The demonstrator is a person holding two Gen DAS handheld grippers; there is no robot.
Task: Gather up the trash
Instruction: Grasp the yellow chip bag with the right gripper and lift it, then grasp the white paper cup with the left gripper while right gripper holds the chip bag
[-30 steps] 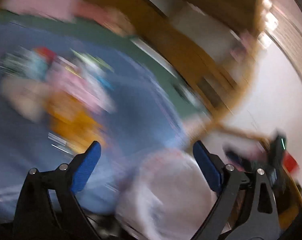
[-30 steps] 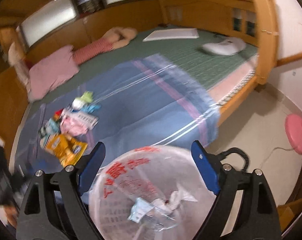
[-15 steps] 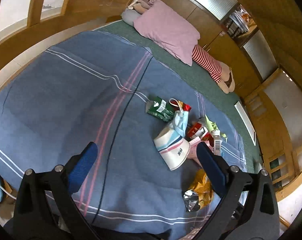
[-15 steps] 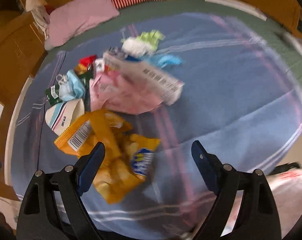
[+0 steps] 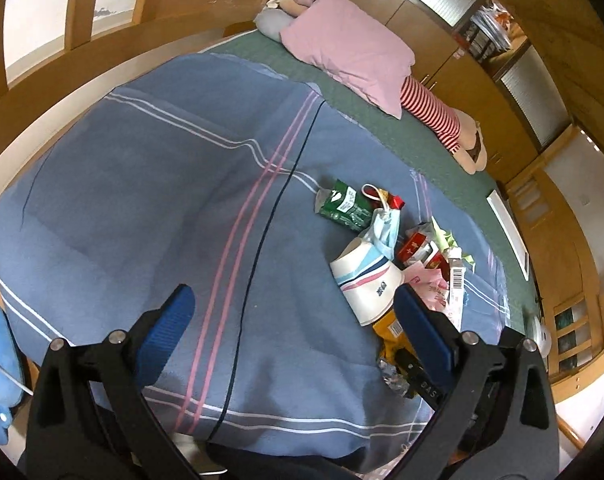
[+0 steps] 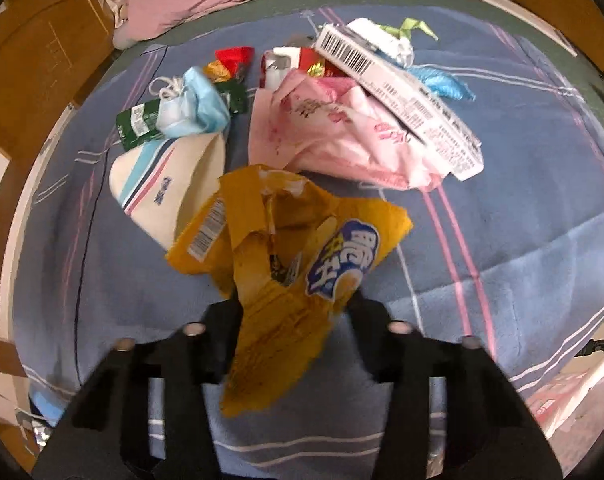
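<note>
My right gripper (image 6: 293, 300) is closing its jaws on the yellow snack bag (image 6: 285, 240), which lies between them on the blue blanket (image 6: 502, 240), near the other trash. Just beyond it are a paper cup (image 6: 161, 188) on the left and a pink wrapper (image 6: 334, 136). My left gripper (image 5: 289, 312) hangs spread wide and empty over the blanket.

left gripper (image 5: 289, 312) gapes above blue blanket (image 5: 141, 208).
</note>
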